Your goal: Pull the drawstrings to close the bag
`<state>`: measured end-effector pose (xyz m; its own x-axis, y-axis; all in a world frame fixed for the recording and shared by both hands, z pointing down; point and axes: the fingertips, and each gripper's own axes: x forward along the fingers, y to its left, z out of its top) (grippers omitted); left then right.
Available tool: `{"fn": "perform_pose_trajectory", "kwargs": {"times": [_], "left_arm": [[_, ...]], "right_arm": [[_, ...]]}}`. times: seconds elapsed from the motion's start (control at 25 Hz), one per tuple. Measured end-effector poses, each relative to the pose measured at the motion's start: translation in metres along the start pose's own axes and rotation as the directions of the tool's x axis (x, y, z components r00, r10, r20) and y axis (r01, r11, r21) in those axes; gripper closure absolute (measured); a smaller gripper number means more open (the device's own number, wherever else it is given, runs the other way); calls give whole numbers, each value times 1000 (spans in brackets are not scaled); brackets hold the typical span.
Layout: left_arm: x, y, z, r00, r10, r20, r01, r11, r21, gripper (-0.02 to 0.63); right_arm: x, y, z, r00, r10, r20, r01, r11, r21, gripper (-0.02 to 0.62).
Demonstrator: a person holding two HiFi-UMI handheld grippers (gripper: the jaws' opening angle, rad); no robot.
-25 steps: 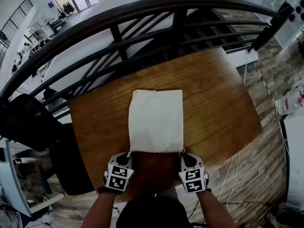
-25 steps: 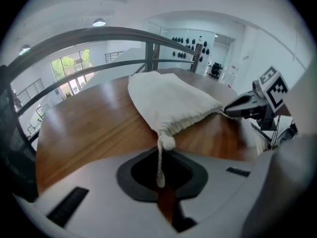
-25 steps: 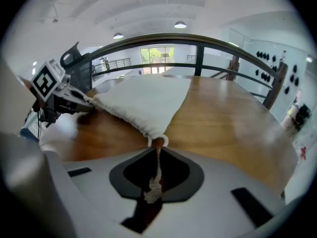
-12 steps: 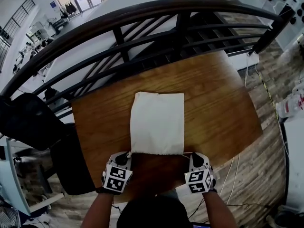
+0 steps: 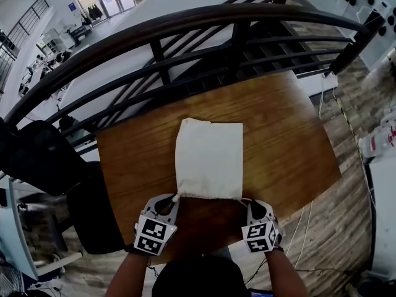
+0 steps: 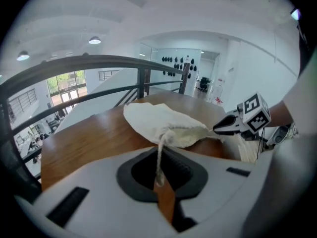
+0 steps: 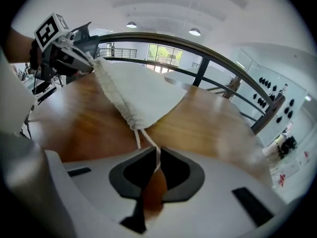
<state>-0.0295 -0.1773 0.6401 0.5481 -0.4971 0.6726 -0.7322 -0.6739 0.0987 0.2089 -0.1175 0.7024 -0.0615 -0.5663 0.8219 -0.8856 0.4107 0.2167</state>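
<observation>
Clenches the left gripper (image 5: 171,201) fully on the left drawstring (image 6: 159,155), a thin twisted white cord running taut from the near-left corner of the drawstring bag (image 5: 209,158) into the dark, rubbery recess between jaws pressed together. Pinches the right drawstring (image 7: 137,139) in the right gripper (image 5: 245,202), with jaws just eased open a trace yet meeting at their tips on the doubled cord leaving the bag's near-right corner. Shows smooth white plastic shells on both tools, each carrying a cube of black-and-white square markers, one just off either near corner of the bag.

Lies flat and limp between and just beyond the two grippers: a rectangle of off-white, matte woven cloth with its mouth toward the person. Puckers into small gathers along that near hem, tightest at the two corners where the cords emerge; stays smooth and uncreased toward the far edge.

Rests beneath the bag on a table (image 5: 284,135) of glossy, warm brown wood grain with rounded corners. Curves past the bag's far edge as a dark metal railing (image 5: 185,26) of thick top rail and thinner parallel bars. Runs grey-brown plank floor (image 5: 346,221) to the bag's right, past the table edge.
</observation>
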Motion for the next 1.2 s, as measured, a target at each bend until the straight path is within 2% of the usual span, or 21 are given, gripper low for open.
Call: {"fn": "perform_pose_trajectory", "kwargs": {"times": [0.12,0.28,0.44,0.48,0.68,0.76,0.88,1.0,1.2], "left_arm": [[-3,-6,16,999,-24,37,24,1000,2,588],[-7,-15,40,996,-46,74,44,999,25,588],[-12,-22,57,993,-64,97,60,997,43,588],[-11,-23,59,993,-66,97,61,997,50,588],[-10,-16,57,997,-29,78,24,998,66,589],[-10,-11,54,998,-18,67,14,998,59,588],[-9,-12,50,999,-10,43,7,997,81,588],[-7,-9,42,1000,15,3,-15,990,141,588],[-10,-8,33,1000,-15,-26,20,983,185,588]], "right_arm": [[-4,11,6,998,54,30,-54,999,-5,480],[-6,18,16,995,75,61,-71,996,-54,459],[9,20,21,997,70,45,-65,993,-103,373],[14,18,21,997,64,35,-60,993,-104,368],[25,15,23,998,60,0,-60,994,-92,426],[23,9,20,999,35,9,-34,996,-82,584],[15,-2,20,999,19,31,-17,998,-56,589],[5,-18,27,998,-24,50,27,998,-64,589],[-14,-41,49,993,-63,98,64,998,-12,589]]}}
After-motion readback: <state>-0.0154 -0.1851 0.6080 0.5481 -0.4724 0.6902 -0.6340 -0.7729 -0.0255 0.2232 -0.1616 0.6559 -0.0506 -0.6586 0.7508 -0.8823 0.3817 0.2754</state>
